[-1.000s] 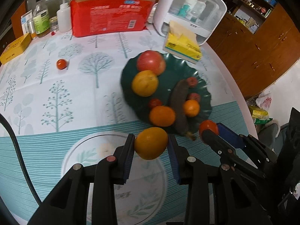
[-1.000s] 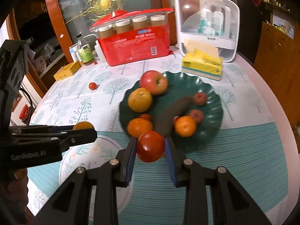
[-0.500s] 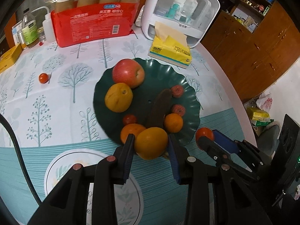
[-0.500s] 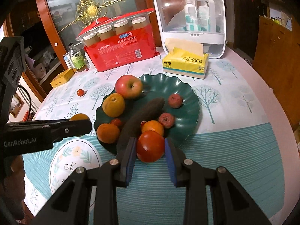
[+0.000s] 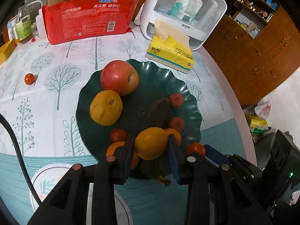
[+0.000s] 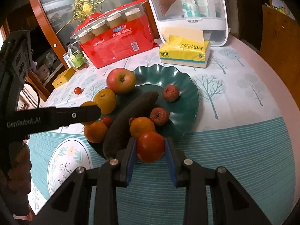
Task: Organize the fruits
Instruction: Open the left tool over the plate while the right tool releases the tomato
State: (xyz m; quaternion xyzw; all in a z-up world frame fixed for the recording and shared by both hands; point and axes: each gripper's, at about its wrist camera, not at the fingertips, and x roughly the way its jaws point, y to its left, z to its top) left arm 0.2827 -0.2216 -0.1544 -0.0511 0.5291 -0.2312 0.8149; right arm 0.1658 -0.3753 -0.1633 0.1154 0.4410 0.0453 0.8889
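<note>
My left gripper (image 5: 151,144) is shut on an orange (image 5: 151,142) and holds it over the near edge of the dark green plate (image 5: 165,78). My right gripper (image 6: 150,147) is shut on a red tomato (image 6: 150,146) just at the plate's near rim (image 6: 187,97). The plate holds a red apple (image 6: 121,80), a yellow-orange fruit (image 6: 105,100), oranges (image 6: 142,126), small red fruits (image 6: 170,93) and a dark banana (image 6: 129,116). A cherry tomato (image 5: 29,78) lies alone on the cloth at the left.
A yellow tissue pack (image 5: 170,51), a white storage box (image 5: 180,9) and a red pack of paper cups (image 5: 88,24) stand behind the plate. A round white coaster (image 6: 69,166) lies near the front left. The table edge curves at the right.
Both grippers have moved forward towards the plate with their fruits. The orange has gone from above the coaster to above the plate's near edge.
</note>
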